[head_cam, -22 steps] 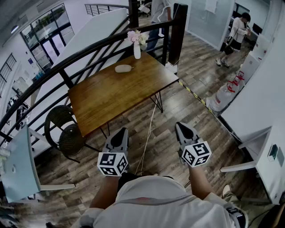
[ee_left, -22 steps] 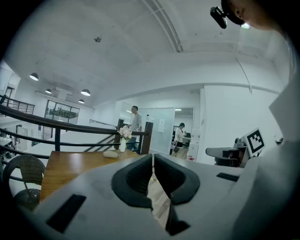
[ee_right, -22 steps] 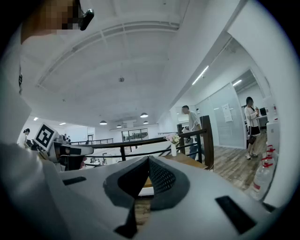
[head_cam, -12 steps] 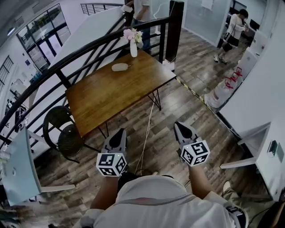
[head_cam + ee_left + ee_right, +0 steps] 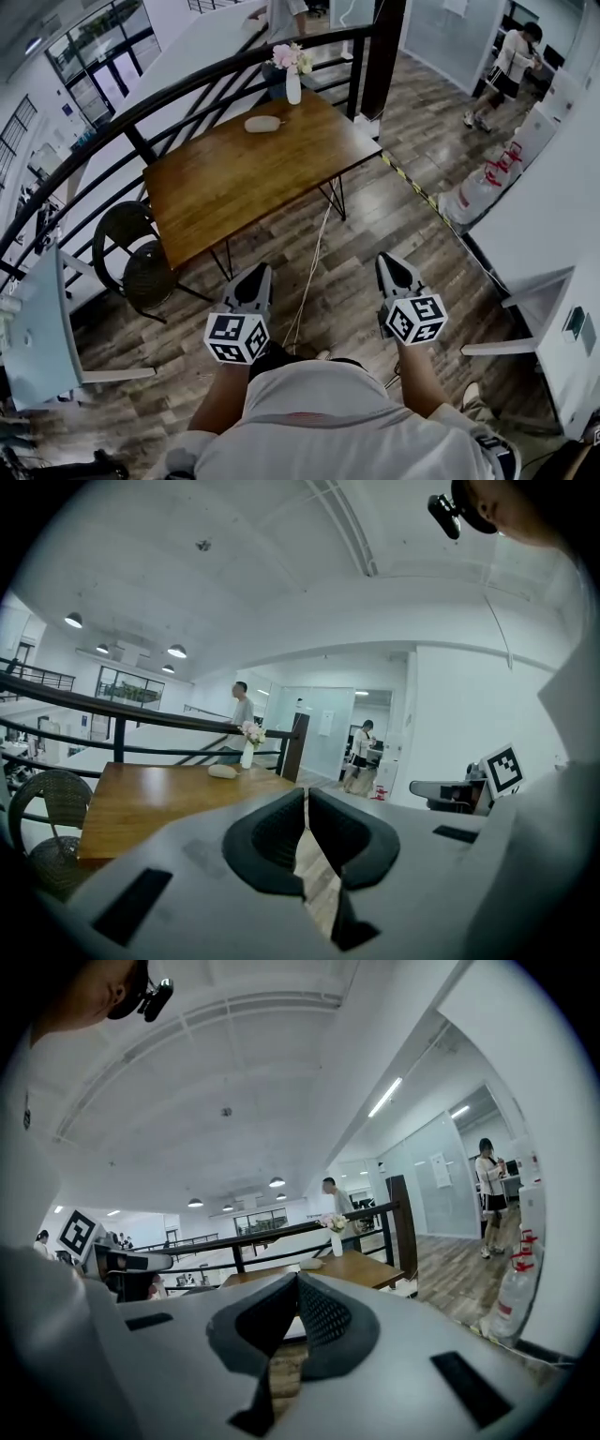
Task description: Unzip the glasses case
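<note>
The glasses case (image 5: 262,123), a pale oval pouch, lies at the far end of the wooden table (image 5: 234,187), next to a white vase of pink flowers (image 5: 292,80). It also shows small in the left gripper view as the case (image 5: 223,772) and in the right gripper view as the case (image 5: 310,1264). My left gripper (image 5: 257,275) and right gripper (image 5: 395,266) hover over the floor, well short of the table. Both are shut with nothing between the jaws, as the left gripper (image 5: 307,803) and right gripper (image 5: 297,1283) views show.
A black railing (image 5: 187,89) curves behind the table. A wicker chair (image 5: 136,267) stands at the table's left end. A white cable (image 5: 309,281) runs across the floor between the grippers. People stand far back; a big water bottle (image 5: 469,197) sits at right.
The view has shifted a little; the table and case now sit slightly nearer and to the right. Both grippers stay shut and side by side.
</note>
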The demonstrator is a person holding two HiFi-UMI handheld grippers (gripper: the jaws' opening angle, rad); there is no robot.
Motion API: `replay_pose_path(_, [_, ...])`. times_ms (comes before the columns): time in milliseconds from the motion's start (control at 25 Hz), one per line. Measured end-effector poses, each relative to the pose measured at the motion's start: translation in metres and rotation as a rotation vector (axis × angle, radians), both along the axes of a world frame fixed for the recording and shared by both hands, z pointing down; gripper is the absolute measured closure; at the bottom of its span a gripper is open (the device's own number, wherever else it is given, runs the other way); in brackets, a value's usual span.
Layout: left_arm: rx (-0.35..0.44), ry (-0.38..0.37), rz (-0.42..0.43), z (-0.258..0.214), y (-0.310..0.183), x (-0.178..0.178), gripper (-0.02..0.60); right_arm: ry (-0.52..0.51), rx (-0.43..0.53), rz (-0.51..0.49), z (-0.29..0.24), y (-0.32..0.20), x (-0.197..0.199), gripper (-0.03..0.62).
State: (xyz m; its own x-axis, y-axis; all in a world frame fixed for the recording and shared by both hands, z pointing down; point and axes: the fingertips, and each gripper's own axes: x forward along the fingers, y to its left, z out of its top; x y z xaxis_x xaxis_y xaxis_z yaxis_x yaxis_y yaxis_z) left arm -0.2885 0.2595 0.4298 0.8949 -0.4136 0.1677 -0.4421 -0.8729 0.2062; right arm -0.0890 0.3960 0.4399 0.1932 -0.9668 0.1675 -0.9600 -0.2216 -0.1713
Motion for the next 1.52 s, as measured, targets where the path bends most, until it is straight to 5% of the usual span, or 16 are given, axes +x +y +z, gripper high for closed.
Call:
replay_pose_path(400, [-0.009, -0.055, -0.008, 0.013, -0.035, 0.007, 0.555, -0.050, -0.017, -0.037, 0.022, -0.042, 0.004, 0.543])
replay_pose_path(720, [-0.044, -0.034, 0.052, 0.019, -0.109, 0.089, 0.555, -0.044, -0.073, 0.069, 0.026, -0.077, 0.080, 0.543])
replay_pose_path(960, [-0.059, -0.032, 0.058, 0.019, -0.193, 0.136, 0.555, -0.035, -0.109, 0.051, 0.027, -0.168, 0.122, 0.543])
replay_pose_path(1240, [-0.087, -0.050, 0.018, 0.018, -0.290, 0.141, 0.555, 0.007, -0.114, -0.045, 0.011, -0.295, 0.135, 0.542])
replay_pose_path(1520, [-0.127, -0.043, -0.067, 0.025, -0.345, 0.146, 0.555, 0.010, -0.155, -0.144, 0.018, -0.367, 0.148, 0.542])
